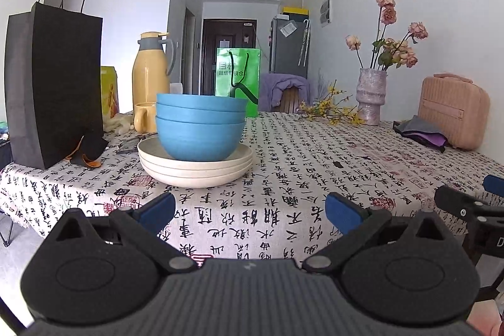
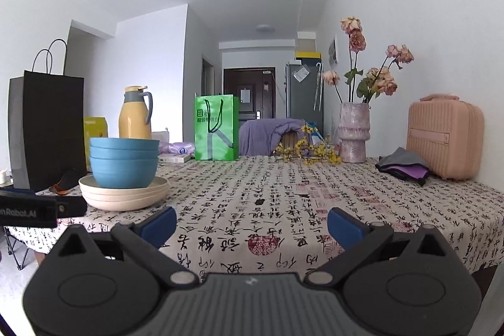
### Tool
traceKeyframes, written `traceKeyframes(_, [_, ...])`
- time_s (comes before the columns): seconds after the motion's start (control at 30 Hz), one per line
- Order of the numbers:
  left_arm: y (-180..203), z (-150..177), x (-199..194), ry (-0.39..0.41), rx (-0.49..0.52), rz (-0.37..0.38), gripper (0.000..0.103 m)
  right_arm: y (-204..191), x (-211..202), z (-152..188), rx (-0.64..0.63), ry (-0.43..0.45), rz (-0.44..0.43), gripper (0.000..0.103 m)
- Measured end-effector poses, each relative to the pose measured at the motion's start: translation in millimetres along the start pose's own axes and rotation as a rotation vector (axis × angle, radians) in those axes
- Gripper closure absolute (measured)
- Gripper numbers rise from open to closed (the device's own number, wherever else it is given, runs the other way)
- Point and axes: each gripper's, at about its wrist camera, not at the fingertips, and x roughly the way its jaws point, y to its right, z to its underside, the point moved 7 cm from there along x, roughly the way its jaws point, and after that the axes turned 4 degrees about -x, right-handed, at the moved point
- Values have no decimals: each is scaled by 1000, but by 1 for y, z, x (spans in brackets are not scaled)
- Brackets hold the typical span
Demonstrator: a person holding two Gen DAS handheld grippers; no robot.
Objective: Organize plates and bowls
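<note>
Three blue bowls [image 1: 200, 128] sit nested on a stack of three cream plates [image 1: 196, 170] on the patterned tablecloth [image 1: 315, 178]. My left gripper [image 1: 250, 211] stands open near the table's front edge, a little short of the stack, with nothing between its blue pads. In the right wrist view the same bowls [image 2: 124, 161] and plates [image 2: 123, 194] lie to the left. My right gripper [image 2: 252, 225] is open and empty, off to the right of the stack. Part of the left gripper [image 2: 41, 210] shows at the left edge of that view.
A black paper bag [image 1: 53, 84], a yellow thermos [image 1: 151, 71] and a yellow mug [image 1: 145, 117] stand behind the stack. A green bag [image 1: 237, 81], a vase of dried flowers [image 1: 371, 96], folded cloth [image 1: 422, 131] and a pink case [image 1: 453, 112] lie farther back and right.
</note>
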Motion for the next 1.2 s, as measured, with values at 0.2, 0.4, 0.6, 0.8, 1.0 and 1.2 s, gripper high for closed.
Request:
traceKeyframes(0.2, [1, -1, -2, 10, 1, 3, 0, 0, 2, 2, 3, -12, -4, 1])
traceKeyframes(0.4, [1, 0, -1, 8, -2, 0, 0, 0, 5, 2, 7, -21, -3, 1])
traceKeyframes(0.6, [2, -2, -1, 17, 7, 4, 0, -1, 5, 3, 8, -24, -3, 1])
traceKeyframes(0.8, [3, -4, -3, 24, 4, 4, 0, -2, 4, 2, 8, -21, -3, 1])
traceKeyframes(1.0, [3, -4, -4, 28, 4, 6, 0, -1, 4, 1, 10, -19, 0, 0])
traceKeyframes(1.2, [2, -5, -3, 28, 1, 4, 0, -1, 5, 0, 12, -22, -8, 0])
